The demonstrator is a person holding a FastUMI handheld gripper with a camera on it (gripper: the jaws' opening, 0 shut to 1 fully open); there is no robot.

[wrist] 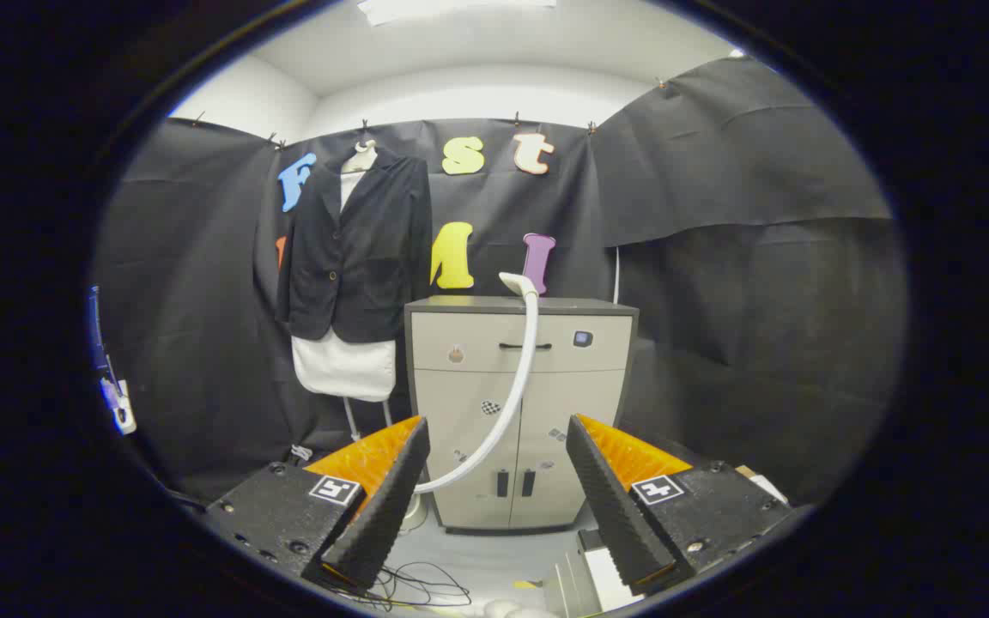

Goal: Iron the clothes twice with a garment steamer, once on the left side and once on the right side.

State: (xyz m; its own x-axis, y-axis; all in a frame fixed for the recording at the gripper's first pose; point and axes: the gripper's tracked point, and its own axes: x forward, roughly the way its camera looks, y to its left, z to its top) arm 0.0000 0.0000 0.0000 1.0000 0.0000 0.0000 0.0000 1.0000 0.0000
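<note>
Currently gripper [494, 429] jaws released, empty, facing white curved-hose garment steamer [518, 283] resting on grey cabinet [469, 360]; dark blazer [357, 249] hangs alongside, ready for steaming.

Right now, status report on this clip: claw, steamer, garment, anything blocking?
Claw open, empty. White garment steamer head resting on the grey cabinet, hose hanging ahead of the fingers. Black jacket hanging on a mannequin beyond, left of the cabinet. Nothing in the way.
</note>
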